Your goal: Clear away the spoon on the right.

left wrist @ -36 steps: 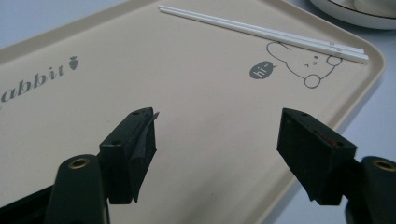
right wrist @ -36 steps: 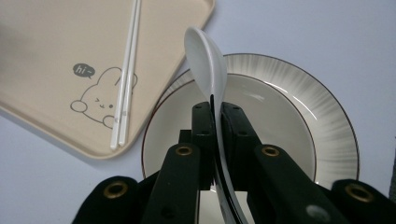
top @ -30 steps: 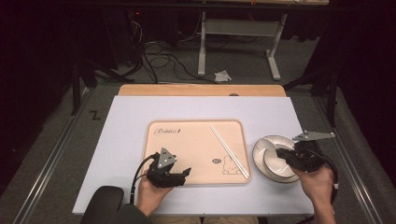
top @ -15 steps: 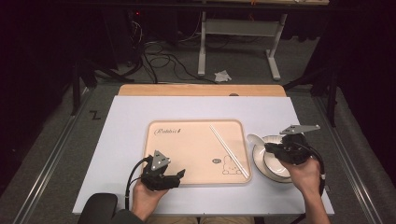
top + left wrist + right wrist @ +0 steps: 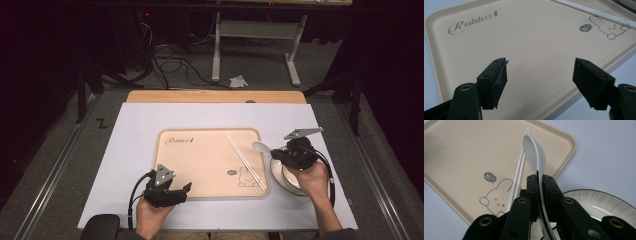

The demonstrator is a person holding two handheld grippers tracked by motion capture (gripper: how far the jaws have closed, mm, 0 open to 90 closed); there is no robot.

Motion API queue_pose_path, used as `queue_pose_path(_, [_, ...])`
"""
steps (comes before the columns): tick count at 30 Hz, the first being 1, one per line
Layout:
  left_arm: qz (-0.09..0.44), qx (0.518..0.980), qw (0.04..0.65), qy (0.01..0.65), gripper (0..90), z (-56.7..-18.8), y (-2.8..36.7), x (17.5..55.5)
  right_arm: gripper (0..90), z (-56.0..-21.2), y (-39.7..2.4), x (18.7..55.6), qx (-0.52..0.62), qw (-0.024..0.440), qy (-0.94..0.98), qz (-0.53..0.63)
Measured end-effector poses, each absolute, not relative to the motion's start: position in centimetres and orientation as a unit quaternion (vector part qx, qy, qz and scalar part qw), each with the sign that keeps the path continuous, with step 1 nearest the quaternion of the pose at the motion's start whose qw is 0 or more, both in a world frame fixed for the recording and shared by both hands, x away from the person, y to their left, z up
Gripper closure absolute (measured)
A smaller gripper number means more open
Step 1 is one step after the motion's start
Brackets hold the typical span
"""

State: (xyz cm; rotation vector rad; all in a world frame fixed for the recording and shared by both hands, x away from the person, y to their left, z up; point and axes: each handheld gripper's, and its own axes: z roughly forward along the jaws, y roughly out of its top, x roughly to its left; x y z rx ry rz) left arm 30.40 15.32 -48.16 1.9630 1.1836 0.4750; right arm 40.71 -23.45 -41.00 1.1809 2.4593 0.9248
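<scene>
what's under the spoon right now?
The spoon, clamped in the right tongs, hangs over the tray's edge and the chopsticks. Its handle end is covered by the tongs.

From above, the right hand [image 5: 312, 177] and its gripper [image 5: 287, 152] cover much of the plate [image 5: 280, 175], so its near rim stays hidden. In the right gripper view the spoon [image 5: 535, 152] handle disappears between the black jaws, and the chopsticks [image 5: 519, 170] run out of sight behind them. In the left gripper view the tray [image 5: 524, 37] is cut off at the top and the chopsticks [image 5: 594, 11] at the right edge.
</scene>
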Motion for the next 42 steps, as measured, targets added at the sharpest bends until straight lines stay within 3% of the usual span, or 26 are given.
queue_pose_path(20, [0.188, 0.772, 0.388, 0.467, 27.8, -48.1, 15.6, 30.7, 85.8, -42.0, -19.9, 43.7, 0.409, 0.126, 0.863, 0.268])
queue_pose_path(42, [0.166, 0.796, 0.399, 0.423, 28.0, -48.1, 13.3, 32.7, 85.8, -43.8, -17.6, 45.0, 0.452, 0.139, 0.859, 0.195])
